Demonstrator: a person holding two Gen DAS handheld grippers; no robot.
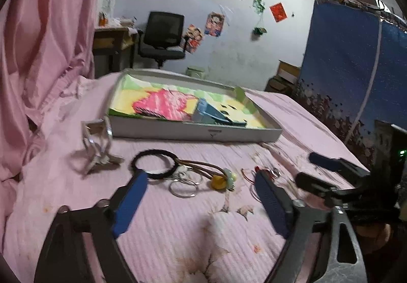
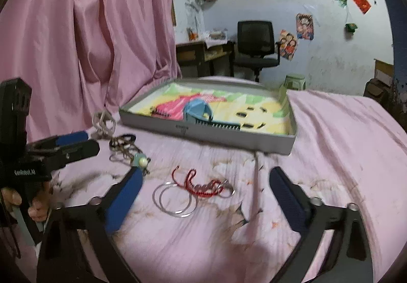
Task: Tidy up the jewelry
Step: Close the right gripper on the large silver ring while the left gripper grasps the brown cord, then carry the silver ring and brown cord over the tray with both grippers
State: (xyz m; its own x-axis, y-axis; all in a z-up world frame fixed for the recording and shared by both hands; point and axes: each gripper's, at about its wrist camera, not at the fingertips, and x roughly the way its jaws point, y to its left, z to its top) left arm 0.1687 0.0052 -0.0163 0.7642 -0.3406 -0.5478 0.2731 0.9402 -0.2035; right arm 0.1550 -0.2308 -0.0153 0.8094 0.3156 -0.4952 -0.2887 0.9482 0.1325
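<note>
Jewelry lies on the pink bedspread. In the left wrist view my left gripper (image 1: pixel 201 176) is open above a black hair tie (image 1: pixel 154 163), silver rings (image 1: pixel 183 187) and a yellow-green bead charm (image 1: pixel 223 180) on a brown cord. In the right wrist view my right gripper (image 2: pixel 206 175) is open around a red cord bracelet (image 2: pixel 203 185) and two silver bangles (image 2: pixel 175 200). A grey tray (image 1: pixel 195 131) with a colourful liner and a blue box (image 1: pixel 208 112) sits behind; it also shows in the right wrist view (image 2: pixel 208 136). Each gripper appears in the other's view, right gripper (image 1: pixel 315 168) and left gripper (image 2: pixel 76 142).
A silver clip-like piece (image 1: pixel 98 147) stands left of the tray. A pink curtain (image 2: pixel 89 28) hangs at the left. A blue wardrobe (image 1: pixel 351 54) stands right of the bed. An office chair (image 2: pixel 257 46) and a desk (image 2: pixel 203 54) are across the room.
</note>
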